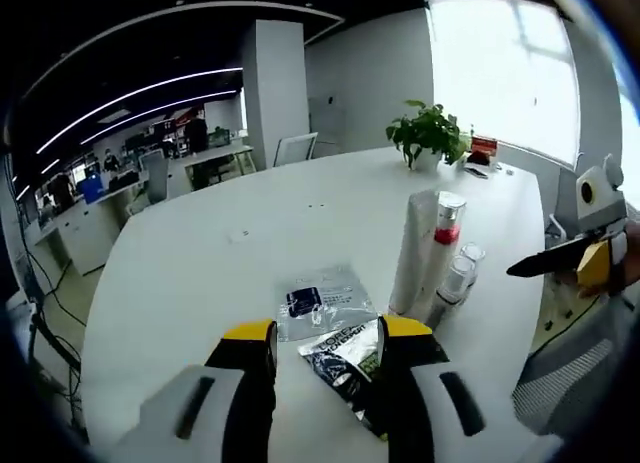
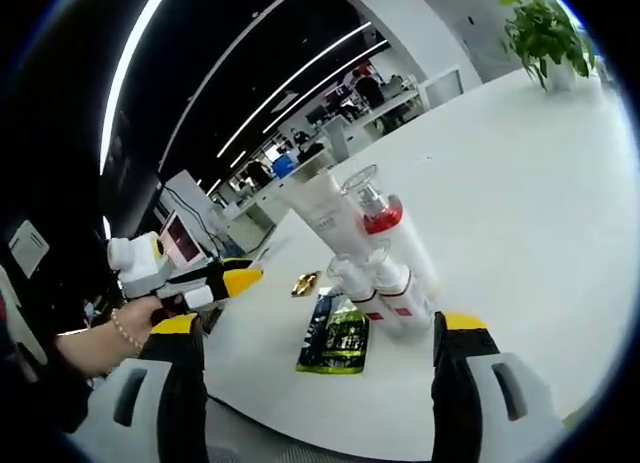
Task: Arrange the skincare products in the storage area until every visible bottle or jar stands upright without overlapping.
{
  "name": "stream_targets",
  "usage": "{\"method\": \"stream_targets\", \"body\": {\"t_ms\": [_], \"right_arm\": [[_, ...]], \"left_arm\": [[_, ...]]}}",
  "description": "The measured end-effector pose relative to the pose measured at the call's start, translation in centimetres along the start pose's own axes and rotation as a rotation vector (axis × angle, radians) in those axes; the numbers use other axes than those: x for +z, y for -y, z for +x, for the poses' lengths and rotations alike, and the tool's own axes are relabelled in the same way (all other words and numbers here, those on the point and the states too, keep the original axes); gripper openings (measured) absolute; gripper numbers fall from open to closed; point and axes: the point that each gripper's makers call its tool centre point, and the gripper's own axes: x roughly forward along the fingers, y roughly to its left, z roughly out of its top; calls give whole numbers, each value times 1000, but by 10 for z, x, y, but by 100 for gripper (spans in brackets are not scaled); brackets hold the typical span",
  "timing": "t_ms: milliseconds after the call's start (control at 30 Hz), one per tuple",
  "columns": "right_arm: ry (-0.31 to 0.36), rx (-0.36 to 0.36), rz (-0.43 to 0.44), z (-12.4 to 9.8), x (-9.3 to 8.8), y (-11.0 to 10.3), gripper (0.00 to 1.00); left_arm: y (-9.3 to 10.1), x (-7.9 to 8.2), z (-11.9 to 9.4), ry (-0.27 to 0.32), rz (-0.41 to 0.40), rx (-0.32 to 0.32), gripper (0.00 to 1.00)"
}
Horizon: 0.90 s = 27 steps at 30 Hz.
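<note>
**Standing bottles grouped on white table, both grippers apart and empty**

Spanning most of both views, the white table [image 1: 250,243] carries all task items near its edge. A potted plant [image 1: 428,135] stands at the far side.

The left gripper [image 1: 328,345] hovers low over the table with its jaws spread wide and nothing between them; it also appears in the right gripper view, held by a hand [image 2: 120,335]. The right gripper [image 2: 320,338] is likewise spread wide and empty, its jaws framing the product group.

The tall white tube [image 1: 412,248] stands upright, touching the clear-capped bottle with a red collar [image 1: 443,245] beside it. Two small clear-capped bottles [image 2: 385,283] stand just in front of these in the right gripper view, close together; whether they touch cannot be told.

A dark green sachet [image 2: 337,333] lies flat beside the bottles. A clear sachet with a dark label [image 1: 318,301] lies flat next to it.
</note>
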Motion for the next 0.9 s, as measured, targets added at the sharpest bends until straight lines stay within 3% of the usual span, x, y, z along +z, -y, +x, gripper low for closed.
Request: {"method": "stream_targets", "body": {"t_ms": [367, 533, 900], "right_arm": [[0, 83, 20, 12, -1, -27, 89], [-1, 134, 43, 15, -1, -37, 79], [2, 231, 148, 27, 0, -60, 66]], "left_arm": [[22, 7, -28, 39, 27, -33, 36], [32, 4, -37, 44, 50, -54, 36], [53, 1, -51, 57, 100, -90, 36]]}}
